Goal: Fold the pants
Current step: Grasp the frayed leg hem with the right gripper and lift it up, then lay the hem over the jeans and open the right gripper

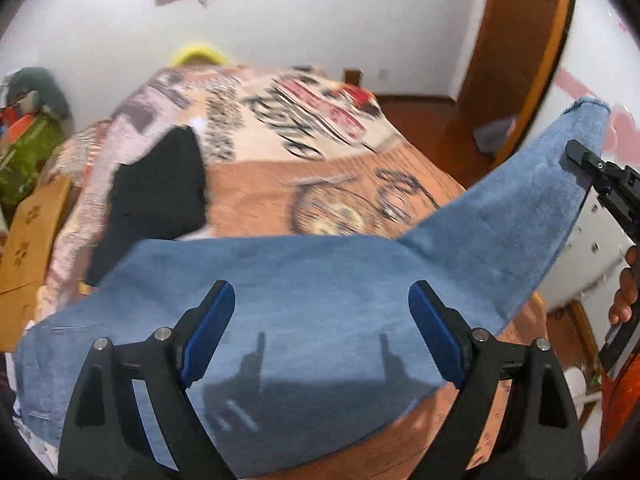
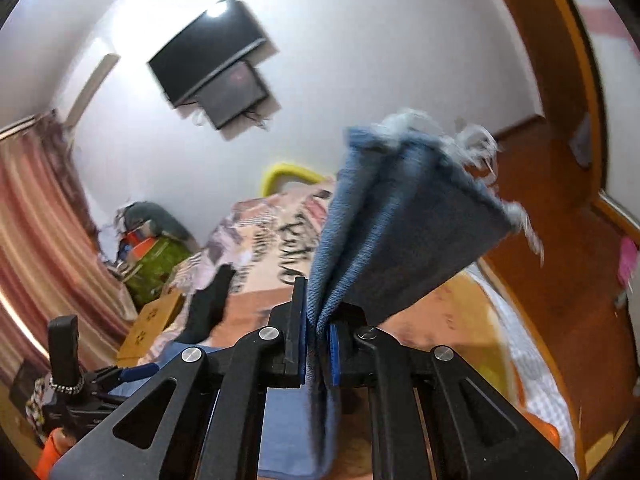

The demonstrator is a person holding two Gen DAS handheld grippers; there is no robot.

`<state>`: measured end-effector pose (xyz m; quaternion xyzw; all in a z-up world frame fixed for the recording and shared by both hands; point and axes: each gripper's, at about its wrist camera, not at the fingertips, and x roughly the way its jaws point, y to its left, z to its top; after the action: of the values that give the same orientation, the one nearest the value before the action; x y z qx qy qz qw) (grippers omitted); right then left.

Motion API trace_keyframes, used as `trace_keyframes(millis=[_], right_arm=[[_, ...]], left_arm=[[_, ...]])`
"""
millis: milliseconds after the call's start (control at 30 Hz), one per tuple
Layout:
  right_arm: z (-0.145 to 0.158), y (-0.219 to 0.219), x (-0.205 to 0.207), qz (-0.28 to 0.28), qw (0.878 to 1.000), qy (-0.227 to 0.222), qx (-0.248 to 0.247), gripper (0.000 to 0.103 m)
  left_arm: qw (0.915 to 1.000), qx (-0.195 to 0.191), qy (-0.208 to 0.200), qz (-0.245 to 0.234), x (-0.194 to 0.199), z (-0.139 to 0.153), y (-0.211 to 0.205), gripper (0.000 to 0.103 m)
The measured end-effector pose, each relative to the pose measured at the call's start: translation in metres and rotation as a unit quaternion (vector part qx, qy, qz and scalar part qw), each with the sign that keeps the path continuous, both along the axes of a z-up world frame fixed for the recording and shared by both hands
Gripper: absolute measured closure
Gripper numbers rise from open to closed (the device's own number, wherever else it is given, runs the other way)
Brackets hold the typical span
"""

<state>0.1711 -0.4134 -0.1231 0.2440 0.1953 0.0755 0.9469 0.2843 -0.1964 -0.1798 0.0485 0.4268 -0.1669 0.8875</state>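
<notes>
The print on the bedspread (image 1: pixel 304 128) is smeared by blur and cannot be read. The jeans (image 1: pixel 280 320) are cut off at the near edge, partly hidden behind the left tongs (image 1: pixel 320 332).

My feeds are evenly bright, with soft indoor light and a glare spot on the wall screen (image 2: pixel 208 56). Motion blur smears the bedspread (image 1: pixel 280 120) and frayed hem (image 2: pixel 440 136). Fisheye bends the edges into dark corners; tong shadows fall on the denim (image 1: pixel 280 380).

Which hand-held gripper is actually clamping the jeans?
The right hand-held gripper: shut on the raised jeans leg near its frayed hem. The left hand-held gripper gapes open above the denim, nothing pinched.
</notes>
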Motion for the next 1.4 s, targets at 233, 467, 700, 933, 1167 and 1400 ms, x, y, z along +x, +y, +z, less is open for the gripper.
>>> trace_keyframes(millis=[233, 467, 700, 933, 1167, 1400], right_arm=[[0.024, 0.066, 0.022, 0.054, 0.998, -0.022, -0.030, 0.095], [0.030, 0.134, 0.041, 0.117, 0.991, -0.018, -0.056, 0.095], [-0.012, 0.196, 0.055, 0.196, 0.973, 0.043, -0.111, 0.095], [-0.074, 0.235, 0.060, 0.267, 0.942, 0.128, -0.157, 0.093], [-0.092, 0.246, 0.043, 0.297, 0.923, 0.157, -0.186, 0.075], [-0.073, 0.213, 0.018, 0.284, 0.936, 0.132, -0.161, 0.065]], left_arm=[[0.9980, -0.026, -0.027, 0.050, -0.007, 0.016, 0.077, 0.013], [0.9935, -0.037, -0.042, 0.098, -0.021, 0.014, 0.151, 0.013], [0.9858, -0.068, -0.017, 0.153, -0.030, -0.005, 0.212, 0.013], [0.9823, -0.071, 0.003, 0.173, -0.034, -0.021, 0.226, 0.013], [0.9839, -0.064, -0.004, 0.167, -0.035, -0.013, 0.214, 0.013], [0.9889, -0.056, -0.011, 0.137, -0.026, -0.001, 0.181, 0.013]])
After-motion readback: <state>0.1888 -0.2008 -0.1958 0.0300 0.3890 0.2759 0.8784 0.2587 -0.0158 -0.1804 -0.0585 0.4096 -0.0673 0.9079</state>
